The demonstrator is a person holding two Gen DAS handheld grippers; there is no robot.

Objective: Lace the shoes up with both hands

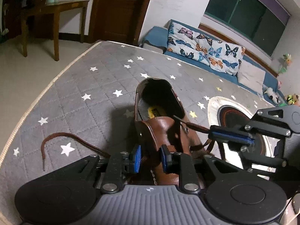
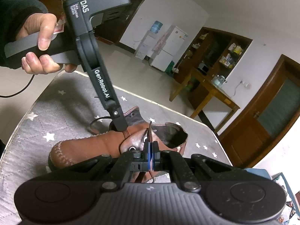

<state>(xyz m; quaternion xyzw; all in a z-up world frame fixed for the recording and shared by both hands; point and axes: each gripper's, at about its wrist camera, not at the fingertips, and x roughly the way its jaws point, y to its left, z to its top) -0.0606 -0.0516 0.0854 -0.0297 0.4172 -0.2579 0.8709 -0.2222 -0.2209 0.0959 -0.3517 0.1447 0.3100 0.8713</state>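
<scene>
The right tongs (image 2: 150,150) pinch the brown lace (image 2: 150,131) tight. The left tongs (image 1: 149,158), marked "DAS" and "GenRobot.AI", grip the brown shoe's (image 1: 165,131) flap. The shoe rests on a star-patterned mattress (image 1: 84,86).

- Ahead of the left claw: grey star-print mattress (image 1: 105,71), blue sofa (image 1: 157,35) with butterfly cushion (image 1: 204,50) against white wall, dark window (image 1: 249,16) above.
- Far left: wooden table (image 1: 56,7), brown door (image 1: 120,9), pale tiled floor (image 1: 28,69).
- Beyond the right claw: white fridge (image 2: 168,48), water dispenser (image 2: 150,39), wooden shelf unit (image 2: 221,52).
</scene>
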